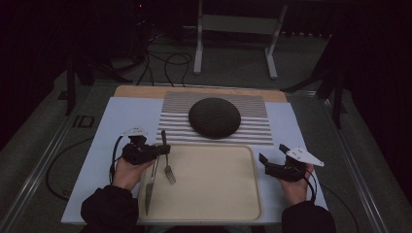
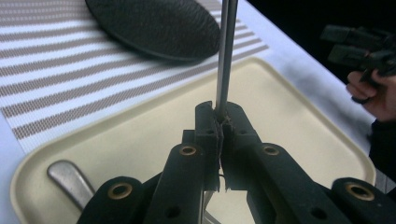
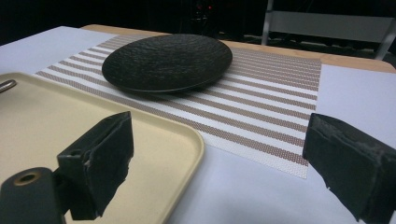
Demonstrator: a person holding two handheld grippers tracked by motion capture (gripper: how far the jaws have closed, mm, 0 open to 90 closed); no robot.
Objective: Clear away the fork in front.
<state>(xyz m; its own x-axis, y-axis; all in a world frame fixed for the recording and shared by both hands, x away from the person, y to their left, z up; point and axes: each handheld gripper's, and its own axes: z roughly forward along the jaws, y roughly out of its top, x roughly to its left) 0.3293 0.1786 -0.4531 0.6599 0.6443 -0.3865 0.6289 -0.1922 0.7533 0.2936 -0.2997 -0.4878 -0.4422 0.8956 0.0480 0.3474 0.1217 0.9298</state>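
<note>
Slim steel fork (image 1: 166, 162) hangs over the beige plastic tray's (image 1: 243, 201) left side, handle pinched in the left gripper (image 2: 220, 122), likely for lifting; right gripper (image 1: 270, 164) waits beside, jaws spread.

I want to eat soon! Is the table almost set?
Partly. The dark plate already sits on the striped placemat. The left gripper is holding the fork over the tray. The knife waits on the tray; the right gripper is open.
</note>
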